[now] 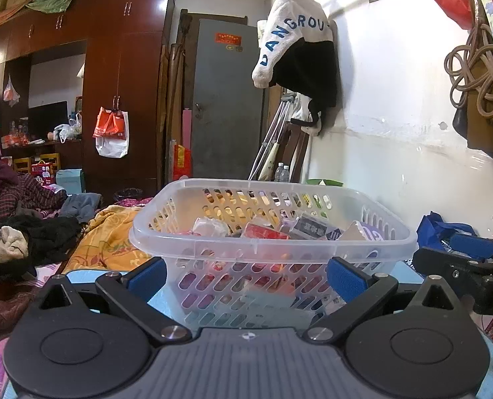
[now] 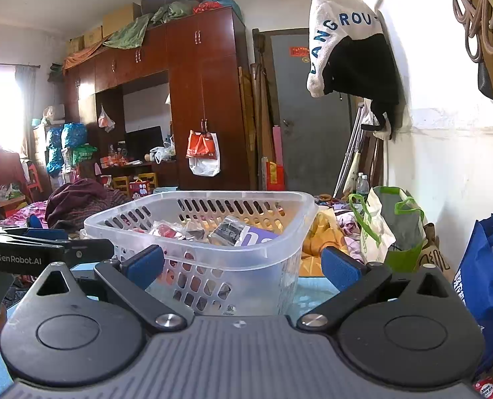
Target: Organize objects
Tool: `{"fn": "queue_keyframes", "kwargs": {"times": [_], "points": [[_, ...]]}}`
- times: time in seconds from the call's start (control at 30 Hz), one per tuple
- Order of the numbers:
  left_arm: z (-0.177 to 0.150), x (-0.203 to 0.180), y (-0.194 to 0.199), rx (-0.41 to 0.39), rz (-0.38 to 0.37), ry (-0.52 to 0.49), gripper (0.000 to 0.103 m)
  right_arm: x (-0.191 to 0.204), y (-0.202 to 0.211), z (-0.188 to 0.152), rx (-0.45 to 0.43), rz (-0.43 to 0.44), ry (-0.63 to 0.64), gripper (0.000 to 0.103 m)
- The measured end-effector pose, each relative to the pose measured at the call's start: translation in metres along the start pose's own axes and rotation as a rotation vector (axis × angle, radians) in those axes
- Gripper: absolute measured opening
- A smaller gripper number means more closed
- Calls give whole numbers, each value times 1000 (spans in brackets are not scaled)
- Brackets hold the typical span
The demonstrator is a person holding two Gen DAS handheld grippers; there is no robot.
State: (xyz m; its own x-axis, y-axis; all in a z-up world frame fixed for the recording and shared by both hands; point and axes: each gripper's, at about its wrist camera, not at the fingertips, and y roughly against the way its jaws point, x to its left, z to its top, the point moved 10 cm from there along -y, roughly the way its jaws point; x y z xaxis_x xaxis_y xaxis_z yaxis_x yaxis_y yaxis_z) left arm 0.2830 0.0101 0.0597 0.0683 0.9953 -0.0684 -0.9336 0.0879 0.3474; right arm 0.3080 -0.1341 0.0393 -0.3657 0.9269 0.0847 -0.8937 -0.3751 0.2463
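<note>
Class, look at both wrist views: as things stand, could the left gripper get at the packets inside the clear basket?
Probably yes. The left gripper is open and empty, facing the basket close up. The basket has no lid, so the packets lie exposed, but its near wall stands between, so the fingers must go over the rim.

packets (image 1: 266,231) in basket (image 1: 273,249) (mid-table), bag (image 2: 482,286) right
</note>
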Motion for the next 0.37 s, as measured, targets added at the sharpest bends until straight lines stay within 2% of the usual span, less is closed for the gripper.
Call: {"fn": "queue_keyframes", "kwargs": {"times": [0.37], "points": [[3, -7, 3, -29, 3, -18, 103, -1, 0, 2, 0, 0, 0, 103]]}}
